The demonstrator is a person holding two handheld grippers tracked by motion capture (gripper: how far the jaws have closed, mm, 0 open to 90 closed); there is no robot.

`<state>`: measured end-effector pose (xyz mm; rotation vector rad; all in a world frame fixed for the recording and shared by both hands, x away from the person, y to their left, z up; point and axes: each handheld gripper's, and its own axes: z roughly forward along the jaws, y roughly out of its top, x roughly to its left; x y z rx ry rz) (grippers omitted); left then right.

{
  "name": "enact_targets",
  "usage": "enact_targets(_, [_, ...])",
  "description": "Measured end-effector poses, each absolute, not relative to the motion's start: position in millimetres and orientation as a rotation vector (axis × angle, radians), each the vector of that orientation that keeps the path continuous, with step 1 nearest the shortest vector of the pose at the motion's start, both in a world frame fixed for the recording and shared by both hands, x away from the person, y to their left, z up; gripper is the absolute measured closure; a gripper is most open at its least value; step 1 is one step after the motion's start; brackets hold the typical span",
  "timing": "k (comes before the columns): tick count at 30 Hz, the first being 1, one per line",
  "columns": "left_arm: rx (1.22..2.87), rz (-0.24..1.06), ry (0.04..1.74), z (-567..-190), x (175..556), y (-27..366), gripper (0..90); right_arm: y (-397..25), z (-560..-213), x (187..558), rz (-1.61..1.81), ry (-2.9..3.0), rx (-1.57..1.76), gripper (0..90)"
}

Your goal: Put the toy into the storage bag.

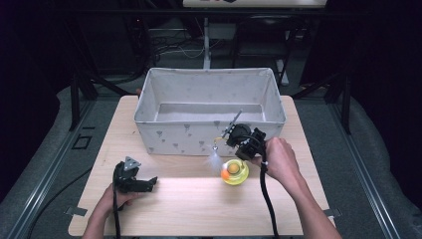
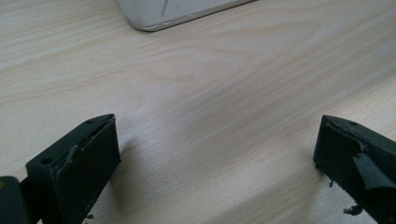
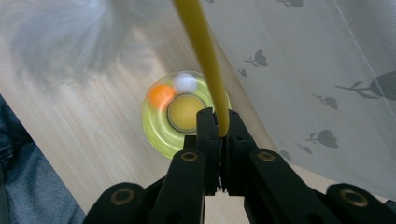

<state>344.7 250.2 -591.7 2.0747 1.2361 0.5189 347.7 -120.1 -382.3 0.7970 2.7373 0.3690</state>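
**Wand pinched above the yellow toy**

The wand (image 3: 205, 51), a thin yellow stick, is clamped between the jaws of the right gripper (image 3: 219, 128), which press together on it. In the right gripper view the stick runs up and away from the jaw tips, and a blurred white tuft (image 3: 70, 32) hangs at the upper left. In the high view the wand (image 1: 230, 128) slants across the front wall of the bin (image 1: 174, 137), with the pale tuft (image 1: 215, 158) dangling just left of the right gripper (image 1: 244, 142).

Below the jaws sits a round yellow toy (image 3: 180, 116) on the table (image 1: 189, 204), carrying an orange ball (image 3: 161, 95) and a white ball (image 3: 186, 82). It lies just in front of the bin, near its right end.

The left gripper (image 1: 134, 180) rests low on the table at the left, well apart from the toy. Its jaws stand spread wide, with bare wood between them and a corner of the bin (image 2: 177, 14) beyond.
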Motion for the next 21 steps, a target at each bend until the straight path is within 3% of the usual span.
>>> enact_targets(21, [2.077, 0.518, 1.234, -592, 345, 250, 0.3, -124, -352, 348, 0.387, 2.711, 0.802, 88.4])
